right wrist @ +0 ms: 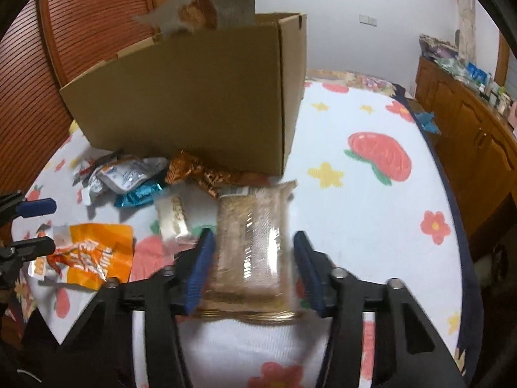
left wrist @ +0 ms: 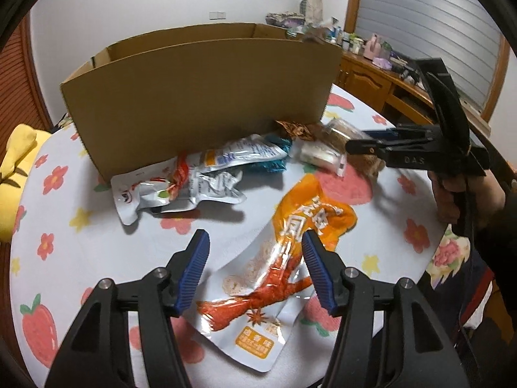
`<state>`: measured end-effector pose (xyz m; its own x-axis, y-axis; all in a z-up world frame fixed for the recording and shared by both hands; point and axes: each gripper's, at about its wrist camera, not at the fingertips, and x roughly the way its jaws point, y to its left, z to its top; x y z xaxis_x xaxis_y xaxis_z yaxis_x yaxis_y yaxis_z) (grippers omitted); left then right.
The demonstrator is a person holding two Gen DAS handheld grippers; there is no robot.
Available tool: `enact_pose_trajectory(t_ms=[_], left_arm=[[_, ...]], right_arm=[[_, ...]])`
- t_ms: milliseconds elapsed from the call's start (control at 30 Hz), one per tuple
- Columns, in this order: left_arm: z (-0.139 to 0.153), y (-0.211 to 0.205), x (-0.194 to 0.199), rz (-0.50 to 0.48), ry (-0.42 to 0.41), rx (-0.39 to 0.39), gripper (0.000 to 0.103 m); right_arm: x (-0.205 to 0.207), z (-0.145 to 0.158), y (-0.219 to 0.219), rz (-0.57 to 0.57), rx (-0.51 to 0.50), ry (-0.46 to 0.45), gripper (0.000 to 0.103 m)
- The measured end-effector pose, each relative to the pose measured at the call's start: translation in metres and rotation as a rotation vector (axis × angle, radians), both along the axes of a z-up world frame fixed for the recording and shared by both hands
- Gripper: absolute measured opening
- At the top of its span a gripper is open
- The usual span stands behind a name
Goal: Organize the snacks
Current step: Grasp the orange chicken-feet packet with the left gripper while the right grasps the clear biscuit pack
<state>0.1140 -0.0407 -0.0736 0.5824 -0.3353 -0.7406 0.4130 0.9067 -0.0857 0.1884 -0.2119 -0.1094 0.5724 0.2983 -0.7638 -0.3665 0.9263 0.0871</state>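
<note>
A brown cardboard box (left wrist: 200,97) stands open at the back of the flower-print table (left wrist: 64,252); it also shows in the right wrist view (right wrist: 194,103). My left gripper (left wrist: 255,258) is open and hovers over an orange chicken-feet snack pouch (left wrist: 284,258). My right gripper (right wrist: 252,258) is open around a clear pack of brown biscuits (right wrist: 252,239), its jaws apart on either side. Silver pouches (left wrist: 194,174), a teal wrapper (right wrist: 139,195), a copper wrapper (right wrist: 194,171) and a white bar (right wrist: 171,220) lie by the box. A snack pack (right wrist: 197,13) shows blurred above the box.
A wooden cabinet (right wrist: 468,123) with clutter on top runs along the right wall. A yellow cushion (left wrist: 16,168) sits at the table's left edge. The table's right half (right wrist: 371,210) shows only cloth. The right gripper appears in the left wrist view (left wrist: 404,148).
</note>
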Motion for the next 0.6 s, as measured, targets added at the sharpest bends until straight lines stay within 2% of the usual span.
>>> enact_pose_trajectory(t_ms=[167,367,467,600], left_arm=[[-0.003,-0.011,0.001,-0.056,0.012,0.034,0.068],[-0.005,-0.027,0.007,-0.115,0.038,0.069,0.068],[-0.008,-0.033,0.010,-0.140,0.062,0.081,0.073],[-0.017,-0.038,0.016,-0.149,0.086,0.127,0.074]], right_arm=[[-0.003,-0.003,-0.007,-0.012,-0.004,-0.022,0.046],[0.000,-0.006,-0.011,-0.023,0.016,-0.014,0.047],[0.000,-0.007,-0.016,-0.030,0.049,-0.003,0.047],[-0.001,-0.006,-0.012,-0.032,0.032,-0.011,0.047]])
